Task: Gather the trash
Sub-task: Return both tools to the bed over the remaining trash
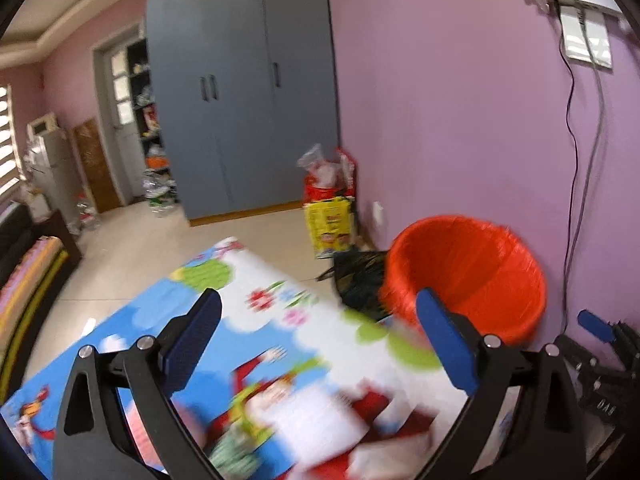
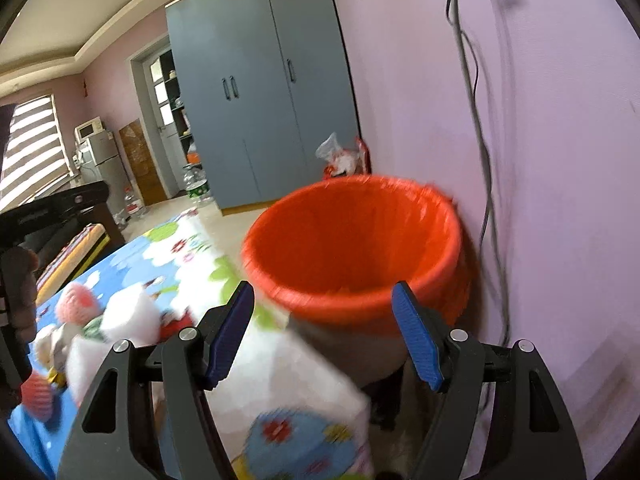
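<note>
Jaws on your left gripper (image 1: 318, 346) stand wide apart with nothing between the blue pads, which hang over the patterned table cover (image 1: 208, 340). Your right gripper (image 2: 324, 332) is spread too, its pads clear of everything, aimed at the near rim of the orange bin (image 2: 352, 240). That bin stands on the floor against the lilac wall (image 2: 560, 200), just beyond the cover's far right corner; in the left wrist view a black bag (image 1: 360, 280) lies beside it.

Trash sits near the cover's left edge in the right wrist view: two white blocks (image 2: 128, 316), and at least two pink-red ribbed pieces (image 2: 76, 304), all smeared by motion blur, so you cannot make out more of them. A dark shape at the left border of that view is too cut off to name. In the left wrist view a blurred white piece (image 1: 316, 420) lies on the cover between the fingers, and your right gripper shows partly at the right edge (image 1: 600, 328).

Farther off, one grey-blue wardrobe (image 1: 240, 92) shows three handles. A yellow printed bag (image 1: 330, 228) and a red one (image 1: 324, 184) stand by it; their writing is unreadable.
</note>
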`<action>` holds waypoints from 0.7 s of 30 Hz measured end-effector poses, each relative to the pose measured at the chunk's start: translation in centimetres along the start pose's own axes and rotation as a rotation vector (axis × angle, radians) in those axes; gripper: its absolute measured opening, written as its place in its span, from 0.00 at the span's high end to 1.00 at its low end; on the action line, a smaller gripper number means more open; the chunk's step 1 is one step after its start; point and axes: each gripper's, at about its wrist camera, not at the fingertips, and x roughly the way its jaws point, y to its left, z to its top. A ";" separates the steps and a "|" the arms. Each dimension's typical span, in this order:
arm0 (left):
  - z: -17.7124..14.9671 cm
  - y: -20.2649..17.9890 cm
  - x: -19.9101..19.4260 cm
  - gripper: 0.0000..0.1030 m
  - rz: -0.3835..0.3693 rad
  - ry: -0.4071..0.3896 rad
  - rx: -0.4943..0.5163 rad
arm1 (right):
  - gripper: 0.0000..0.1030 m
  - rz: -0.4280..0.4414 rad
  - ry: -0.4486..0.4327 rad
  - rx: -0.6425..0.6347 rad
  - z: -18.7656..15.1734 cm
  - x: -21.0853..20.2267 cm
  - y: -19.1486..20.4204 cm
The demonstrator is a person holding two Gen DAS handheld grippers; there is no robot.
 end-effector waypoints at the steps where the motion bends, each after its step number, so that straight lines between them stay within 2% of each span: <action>1: -0.8 0.4 -1.1 0.08 0.012 -0.003 0.008 | 0.33 0.007 0.009 0.003 -0.7 -0.3 0.5; 5: -4.7 2.2 -5.3 0.08 0.068 -0.013 0.020 | 0.33 0.031 0.064 -0.012 -3.5 -1.1 3.2; 12: -12.0 5.4 -10.6 0.08 0.104 0.049 -0.040 | 0.33 0.066 0.134 -0.073 -7.0 -2.2 7.6; 17: -16.5 6.2 -12.3 0.08 0.049 0.115 -0.071 | 0.33 0.061 0.171 -0.107 -9.1 -2.1 10.1; 21: -18.8 5.4 -13.2 0.08 -0.007 0.132 -0.071 | 0.33 0.061 0.196 -0.134 -10.0 -2.1 11.3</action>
